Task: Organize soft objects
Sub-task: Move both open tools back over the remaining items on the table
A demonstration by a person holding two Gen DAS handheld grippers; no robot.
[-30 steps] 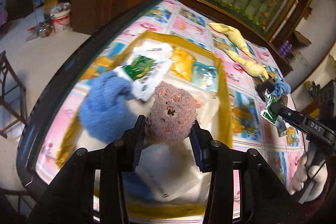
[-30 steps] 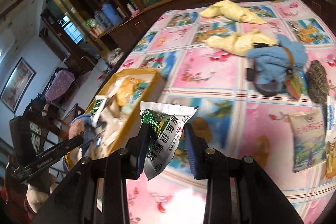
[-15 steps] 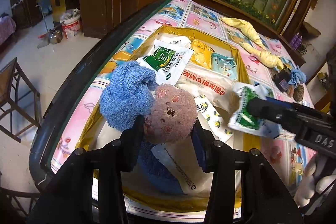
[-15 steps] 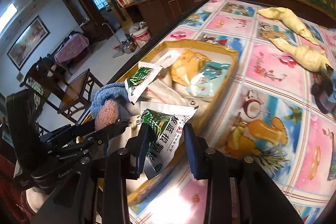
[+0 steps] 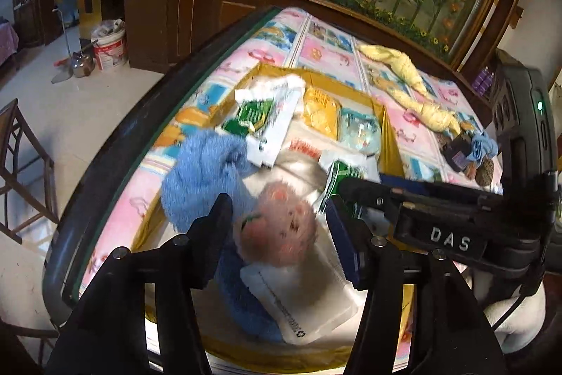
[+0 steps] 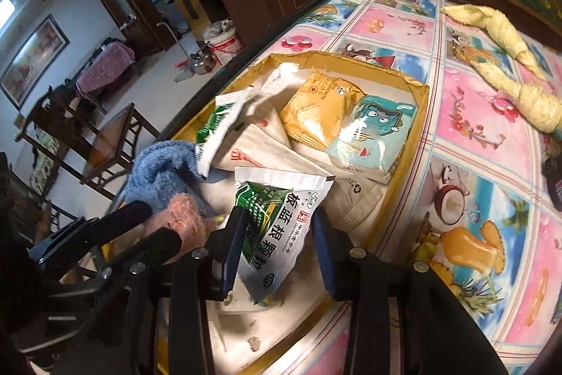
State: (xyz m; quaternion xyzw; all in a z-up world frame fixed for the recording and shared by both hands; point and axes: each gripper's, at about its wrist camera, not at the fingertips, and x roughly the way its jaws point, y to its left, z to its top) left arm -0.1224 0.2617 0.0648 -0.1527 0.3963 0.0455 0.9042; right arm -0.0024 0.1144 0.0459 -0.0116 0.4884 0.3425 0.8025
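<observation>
My left gripper (image 5: 279, 234) hangs over the near end of the yellow cardboard box (image 5: 390, 129). Its jaws are opening, and the blurred pink fuzzy ball (image 5: 277, 231) sits loose between them with a gap on each side. My right gripper (image 6: 277, 252) is over the same box, right beside it, and its jaws are opening too. A green-and-white sachet (image 6: 277, 224) stands between its fingers, leaning on the left one and clear of the right one. A blue towel (image 5: 203, 174) is draped over the box's left rim.
The box holds a yellow cracker pack (image 6: 316, 108), a teal packet (image 6: 376, 136), another green-and-white sachet (image 5: 267, 118) and white bags. Two twisted yellow towels (image 5: 411, 76) and a blue cloth on a dark object (image 5: 470, 150) lie on the patterned tablecloth beyond. The table's dark edge runs along the left.
My right gripper carried the sachet from the open tablecloth to over the box, beside the left gripper. Both jaws have widened, and the pink ball has slipped free of the left pads.
</observation>
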